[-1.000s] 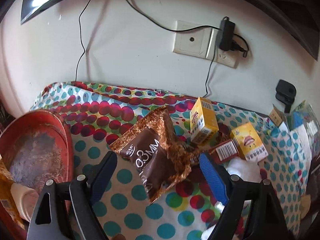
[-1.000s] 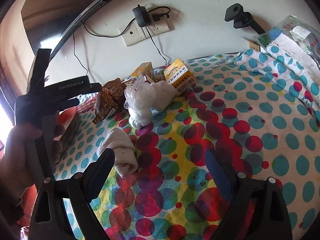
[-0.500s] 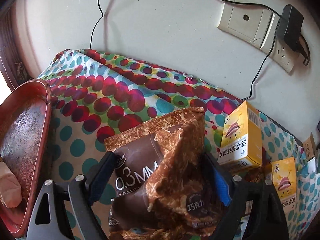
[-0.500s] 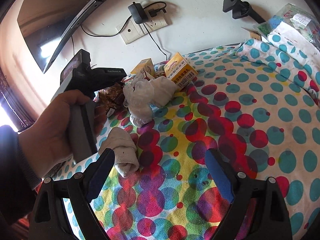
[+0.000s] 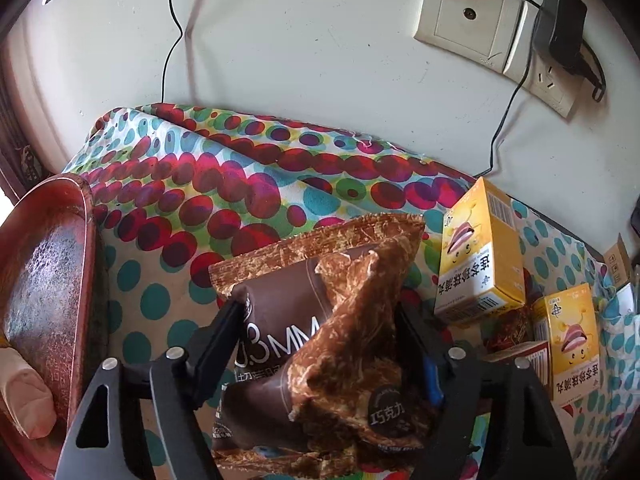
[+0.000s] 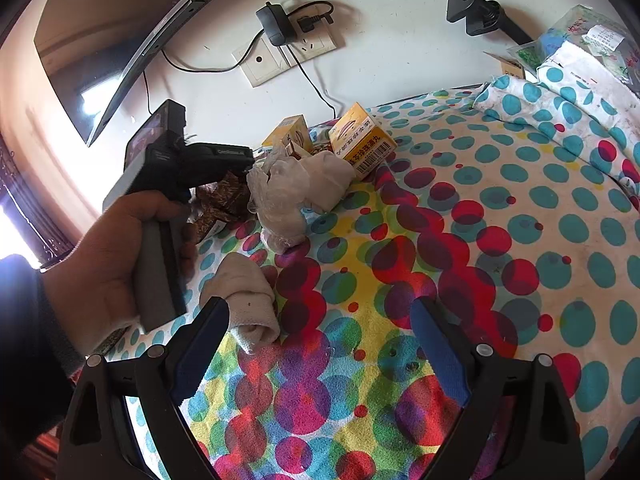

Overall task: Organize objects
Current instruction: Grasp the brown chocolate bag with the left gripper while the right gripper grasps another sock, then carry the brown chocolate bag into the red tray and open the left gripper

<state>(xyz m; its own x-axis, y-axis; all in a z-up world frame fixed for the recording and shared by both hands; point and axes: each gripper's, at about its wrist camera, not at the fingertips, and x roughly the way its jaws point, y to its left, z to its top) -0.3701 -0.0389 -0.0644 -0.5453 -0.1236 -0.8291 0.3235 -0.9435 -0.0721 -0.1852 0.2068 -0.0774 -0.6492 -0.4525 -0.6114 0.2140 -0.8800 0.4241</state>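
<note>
Left hand-held gripper (image 5: 320,320): my jaws have just been closing and now touch the brown snack bag (image 5: 320,328) on both sides. It lies on the dotted surface (image 5: 240,184), long axis toward the wall, printed "0.3MM". My right hand-held gripper (image 6: 320,344) hangs wide, empty.

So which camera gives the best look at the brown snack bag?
The left wrist view: the brown snack bag fills the foreground between the left gripper fingers. The right wrist view shows only a brown sliver behind the person's hand.
</note>
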